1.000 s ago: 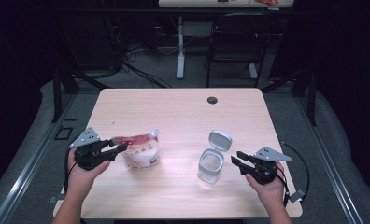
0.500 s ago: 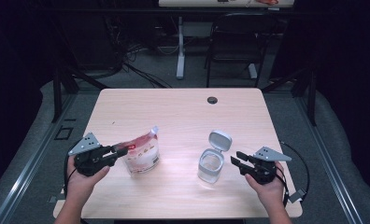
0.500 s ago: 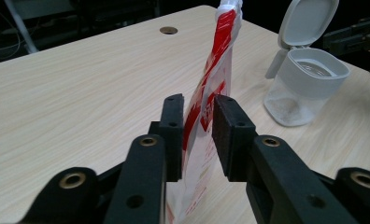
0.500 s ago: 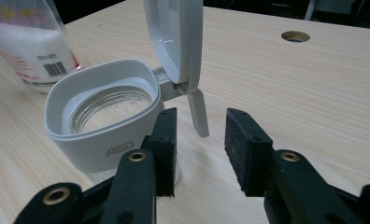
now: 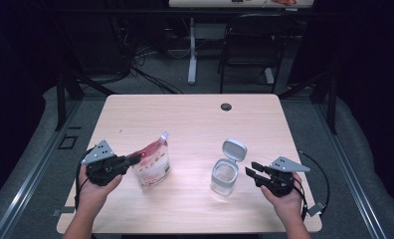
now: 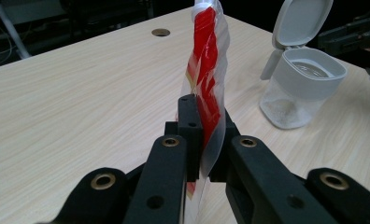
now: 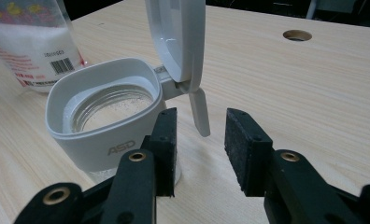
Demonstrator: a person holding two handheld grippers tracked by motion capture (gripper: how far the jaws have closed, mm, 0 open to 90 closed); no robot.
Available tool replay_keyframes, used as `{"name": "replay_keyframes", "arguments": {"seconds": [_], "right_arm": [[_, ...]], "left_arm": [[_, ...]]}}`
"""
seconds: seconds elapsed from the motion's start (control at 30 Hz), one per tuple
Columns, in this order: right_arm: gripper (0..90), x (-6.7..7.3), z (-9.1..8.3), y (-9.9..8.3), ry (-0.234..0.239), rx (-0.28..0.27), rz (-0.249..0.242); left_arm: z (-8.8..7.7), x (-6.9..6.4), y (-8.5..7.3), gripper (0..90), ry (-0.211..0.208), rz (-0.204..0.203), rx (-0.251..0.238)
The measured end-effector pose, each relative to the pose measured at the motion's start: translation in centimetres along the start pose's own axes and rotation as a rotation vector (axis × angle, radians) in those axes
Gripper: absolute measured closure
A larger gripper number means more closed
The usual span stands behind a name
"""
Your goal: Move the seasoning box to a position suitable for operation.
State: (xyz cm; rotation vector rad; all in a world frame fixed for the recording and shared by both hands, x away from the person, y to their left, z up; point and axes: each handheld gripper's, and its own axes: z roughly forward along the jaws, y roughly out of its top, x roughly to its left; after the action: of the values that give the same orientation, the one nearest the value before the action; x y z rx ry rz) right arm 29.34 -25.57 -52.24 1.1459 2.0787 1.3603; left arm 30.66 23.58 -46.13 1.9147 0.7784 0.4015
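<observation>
Left gripper (image 6: 199, 135), just closed, clamps upright pouch (image 5: 152, 162) edge; open-lidded jar (image 5: 225, 175) stands rightward, beside empty, open right gripper (image 5: 253, 172).

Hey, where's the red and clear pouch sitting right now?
In the high view the pouch stands upright on the left half of the table, its edge pinched by the left hand-held gripper, left of the open-lidded jar.

Pale wooden table (image 5: 185, 119) with round cable hole (image 5: 226, 106), red-and-clear pouch (image 5: 152, 163), open-lidded clear jar (image 5: 225, 175)
</observation>
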Motion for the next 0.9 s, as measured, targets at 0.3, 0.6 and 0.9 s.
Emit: {"name": "replay_keyframes", "arguments": {"seconds": [0.3, 0.6, 0.9], "right_arm": [[64.8, 0.0, 0.0, 0.0, 0.000, -0.001, 0.000], [65.0, -0.1, -0.2, 0.0, -0.005, -0.003, 0.008], [65.0, -0.3, -0.5, -0.2, -0.014, -0.009, 0.011]], "left_arm": [[0.4, -0.5, 0.4, 90.0, 0.034, 0.013, -0.003], [0.9, -1.4, 1.4, 90.0, 0.032, 0.042, 0.016], [1.2, -2.5, 2.1, 90.0, 0.001, 0.069, 0.017]]}}
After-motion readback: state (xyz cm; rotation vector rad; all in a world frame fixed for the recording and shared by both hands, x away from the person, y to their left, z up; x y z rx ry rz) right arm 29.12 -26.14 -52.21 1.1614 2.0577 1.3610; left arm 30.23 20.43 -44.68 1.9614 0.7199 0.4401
